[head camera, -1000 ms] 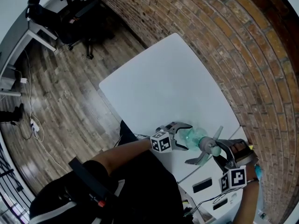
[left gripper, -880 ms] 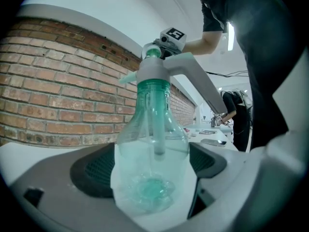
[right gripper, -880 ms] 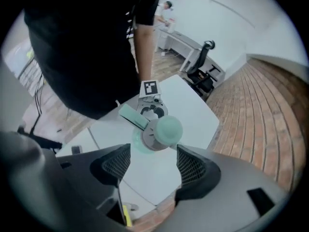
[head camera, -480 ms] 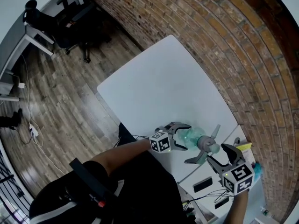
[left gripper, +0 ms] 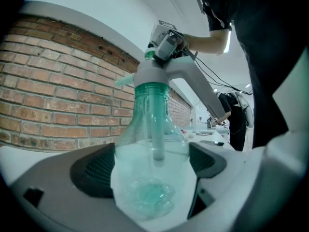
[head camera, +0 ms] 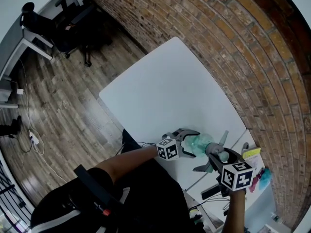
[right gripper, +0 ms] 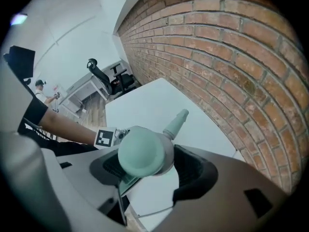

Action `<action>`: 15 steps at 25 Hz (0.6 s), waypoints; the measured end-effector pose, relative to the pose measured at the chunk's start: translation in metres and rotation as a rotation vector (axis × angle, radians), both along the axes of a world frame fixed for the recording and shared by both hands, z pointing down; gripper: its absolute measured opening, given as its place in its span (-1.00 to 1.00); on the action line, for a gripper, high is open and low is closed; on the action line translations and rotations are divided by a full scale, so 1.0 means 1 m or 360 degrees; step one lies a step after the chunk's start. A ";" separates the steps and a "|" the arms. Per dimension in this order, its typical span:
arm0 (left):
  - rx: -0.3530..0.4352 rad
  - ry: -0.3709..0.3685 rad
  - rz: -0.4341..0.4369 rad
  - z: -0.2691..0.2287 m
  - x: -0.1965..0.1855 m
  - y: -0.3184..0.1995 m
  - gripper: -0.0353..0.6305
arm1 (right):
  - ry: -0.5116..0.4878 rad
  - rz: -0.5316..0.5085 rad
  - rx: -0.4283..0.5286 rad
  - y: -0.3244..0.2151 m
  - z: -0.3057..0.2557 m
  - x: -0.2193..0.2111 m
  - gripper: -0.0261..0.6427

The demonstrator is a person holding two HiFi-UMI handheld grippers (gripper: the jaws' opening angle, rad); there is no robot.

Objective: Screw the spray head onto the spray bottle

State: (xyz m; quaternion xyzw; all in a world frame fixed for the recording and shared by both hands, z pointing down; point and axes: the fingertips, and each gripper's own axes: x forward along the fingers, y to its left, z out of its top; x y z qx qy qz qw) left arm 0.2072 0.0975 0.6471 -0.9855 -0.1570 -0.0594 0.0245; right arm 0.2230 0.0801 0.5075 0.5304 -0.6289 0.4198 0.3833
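With the spray bottle [left gripper: 152,163] pinched in the left gripper [head camera: 187,142] and the spray head [right gripper: 145,153] in the right gripper [right gripper: 149,168], cross-threading may be caused by tilt.

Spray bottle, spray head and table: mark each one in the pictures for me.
spray bottle [left gripper: 149,178]: left gripper view, clear lower body.
spray head [right gripper: 142,153]: right gripper view, rounded green top.
table [head camera: 165,86]: head view, bare white top.
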 end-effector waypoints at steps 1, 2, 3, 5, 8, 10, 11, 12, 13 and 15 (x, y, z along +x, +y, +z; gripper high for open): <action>-0.0001 0.0005 0.0003 0.000 0.001 0.000 0.56 | 0.0042 -0.0039 -0.0010 -0.001 0.001 0.001 -0.08; -0.0002 0.0010 0.0008 0.000 0.002 0.000 0.56 | 0.0086 -0.0090 -0.0023 -0.001 0.002 0.001 -0.08; -0.0004 0.0015 0.0011 0.000 0.002 0.000 0.56 | 0.0128 -0.0149 -0.0040 -0.001 0.003 0.001 -0.08; -0.0005 0.0020 0.0017 0.000 0.002 -0.001 0.56 | 0.0203 -0.0279 -0.0083 -0.001 0.005 -0.001 -0.08; -0.0009 0.0023 0.0019 0.000 0.001 0.000 0.56 | 0.0291 -0.0474 -0.0133 -0.001 0.008 -0.006 -0.08; -0.0011 0.0023 0.0018 0.000 0.001 0.000 0.56 | 0.0342 -0.0626 -0.0156 0.000 0.008 -0.009 -0.08; -0.0012 0.0024 0.0017 -0.001 0.001 0.000 0.56 | 0.0366 -0.0712 -0.0166 0.000 0.008 -0.010 -0.08; -0.0012 0.0023 0.0015 -0.001 0.001 0.000 0.56 | 0.0391 -0.0801 -0.0175 0.001 0.008 -0.010 -0.08; -0.0013 0.0022 0.0014 -0.001 0.001 0.000 0.56 | 0.0416 -0.0891 -0.0185 0.002 0.009 -0.009 -0.08; -0.0014 0.0019 0.0011 -0.002 0.000 0.000 0.56 | 0.0457 -0.1051 -0.0198 0.005 0.011 -0.009 -0.07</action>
